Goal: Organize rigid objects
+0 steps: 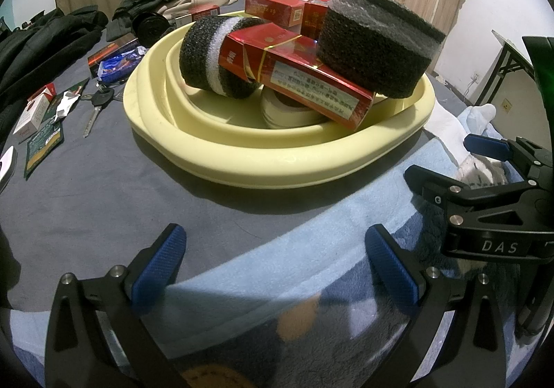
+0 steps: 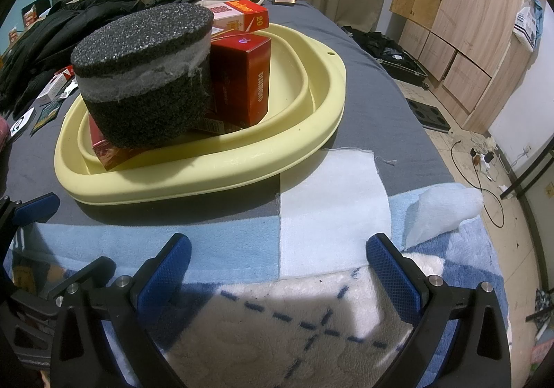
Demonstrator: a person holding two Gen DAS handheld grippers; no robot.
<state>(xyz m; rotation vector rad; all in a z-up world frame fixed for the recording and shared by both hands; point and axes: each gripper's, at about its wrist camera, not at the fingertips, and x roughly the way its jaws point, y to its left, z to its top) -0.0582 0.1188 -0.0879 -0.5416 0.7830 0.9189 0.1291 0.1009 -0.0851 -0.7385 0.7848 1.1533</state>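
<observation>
Left tool (image 1: 275, 263): fingers apart, nothing between them, hovering over a light blue blanket (image 1: 294, 266). Right tool (image 2: 278, 265): fingers apart too, empty, above a white cloth (image 2: 329, 201).

Yellow basin (image 1: 277, 159) sits on a bed with a grey sheet (image 1: 86, 208), at 12 o'clock from both tools. Inside it: red cartons (image 1: 297, 76), two dark foam discs (image 1: 377, 41) leaning on them, a roll of white tape (image 1: 291, 111) beneath.

At 9 o'clock from the basin, a key (image 1: 93, 111) and small packets (image 1: 34, 111) lie loose
</observation>
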